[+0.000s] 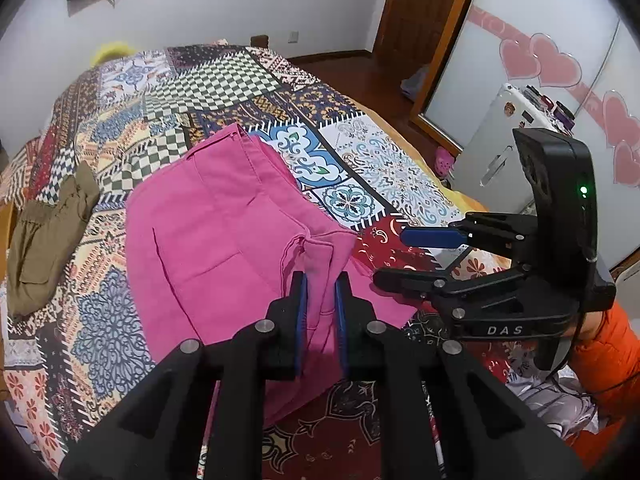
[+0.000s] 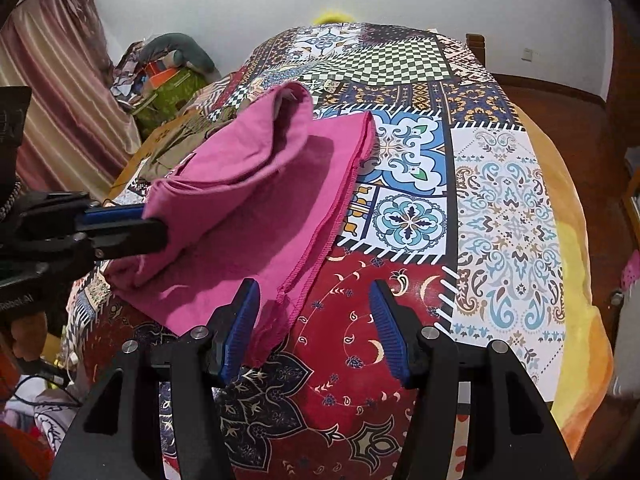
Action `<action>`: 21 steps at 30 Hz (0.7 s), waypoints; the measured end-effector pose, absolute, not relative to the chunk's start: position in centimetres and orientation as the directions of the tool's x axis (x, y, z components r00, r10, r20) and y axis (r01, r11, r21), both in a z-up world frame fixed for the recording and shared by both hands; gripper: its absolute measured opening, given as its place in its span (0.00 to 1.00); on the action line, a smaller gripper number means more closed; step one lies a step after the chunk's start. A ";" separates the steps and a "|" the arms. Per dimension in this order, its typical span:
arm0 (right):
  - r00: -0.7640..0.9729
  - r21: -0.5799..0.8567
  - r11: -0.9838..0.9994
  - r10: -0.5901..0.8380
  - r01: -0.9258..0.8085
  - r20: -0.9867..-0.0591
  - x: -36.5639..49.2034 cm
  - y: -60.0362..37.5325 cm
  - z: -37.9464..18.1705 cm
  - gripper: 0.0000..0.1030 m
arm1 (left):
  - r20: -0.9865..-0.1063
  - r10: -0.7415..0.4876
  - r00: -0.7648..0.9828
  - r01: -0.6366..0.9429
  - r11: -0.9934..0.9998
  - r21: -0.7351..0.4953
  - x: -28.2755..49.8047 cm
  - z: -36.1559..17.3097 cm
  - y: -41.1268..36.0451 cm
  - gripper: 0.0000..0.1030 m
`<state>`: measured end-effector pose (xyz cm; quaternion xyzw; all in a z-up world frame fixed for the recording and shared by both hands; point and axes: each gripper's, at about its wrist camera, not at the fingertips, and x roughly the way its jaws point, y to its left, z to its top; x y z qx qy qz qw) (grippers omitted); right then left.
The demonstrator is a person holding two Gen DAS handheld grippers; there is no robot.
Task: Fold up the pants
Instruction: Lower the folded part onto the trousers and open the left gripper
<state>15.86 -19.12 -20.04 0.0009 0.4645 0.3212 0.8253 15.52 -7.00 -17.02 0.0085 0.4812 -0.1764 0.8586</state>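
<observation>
Left claw [image 1: 321, 280] angled down, pinching pink pants [image 1: 224, 216] | right claw [image 2: 314, 292] agape, empty

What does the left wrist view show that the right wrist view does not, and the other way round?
Only the left wrist view shows the wooden door, the heart-decorated panels and an orange sleeve. Only the right wrist view shows the striped curtain and a clutter pile. Both show the pink pants on the patchwork bedspread, the left gripper pinching them, and the right gripper open.
</observation>
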 end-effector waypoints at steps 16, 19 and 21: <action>0.372 0.283 0.793 0.526 -0.539 -0.765 15.6 -19.1 -19.6 0.51 | -0.850 -0.301 0.432 0.291 0.939 -0.184 15.7 -17.6 -7.7 0.29; 0.373 0.280 0.793 0.525 -0.542 -0.765 15.5 -19.1 -19.6 0.51 | -0.846 -0.303 0.438 0.281 0.940 -0.190 15.6 -17.3 -7.6 0.30; 0.374 0.278 0.793 0.524 -0.542 -0.765 15.5 -19.1 -19.5 0.51 | -0.845 -0.298 0.444 0.275 0.943 -0.188 15.5 -16.9 -7.4 0.30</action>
